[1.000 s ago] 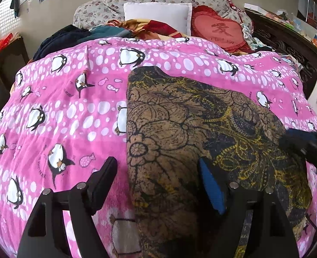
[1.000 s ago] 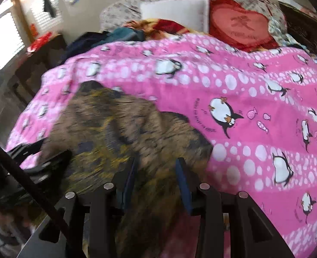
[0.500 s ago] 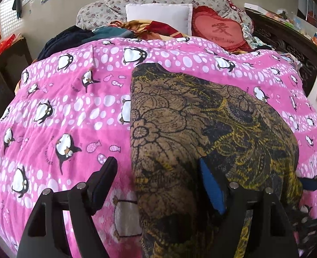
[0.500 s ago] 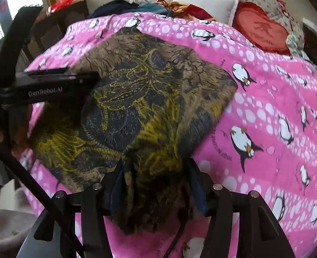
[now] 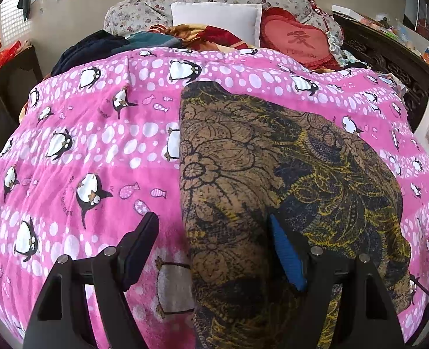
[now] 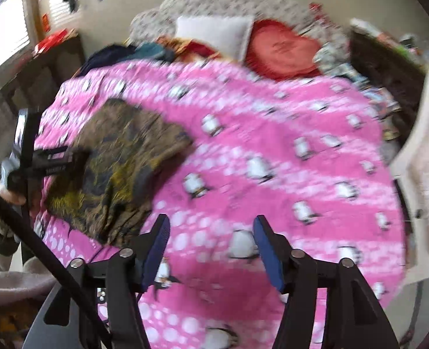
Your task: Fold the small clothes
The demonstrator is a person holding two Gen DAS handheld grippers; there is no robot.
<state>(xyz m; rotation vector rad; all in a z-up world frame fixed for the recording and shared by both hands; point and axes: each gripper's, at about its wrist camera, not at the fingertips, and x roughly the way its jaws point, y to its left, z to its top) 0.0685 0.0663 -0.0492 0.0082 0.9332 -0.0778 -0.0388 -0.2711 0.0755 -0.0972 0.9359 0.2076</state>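
Brown cloth flat on the pink quilt.
Left tongs gape wide over the cloth's near left edge, gripping nothing; right tongs are opening, empty, above bare quilt beside the cloth.

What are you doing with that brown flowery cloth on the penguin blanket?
A person is folding a brown patterned garment on a pink penguin blanket, using a gripper in each hand. The left gripper is open over the garment's near edge, not pinching it. The right gripper is opening with nothing between its fingers, off to the side of the garment over bare blanket.
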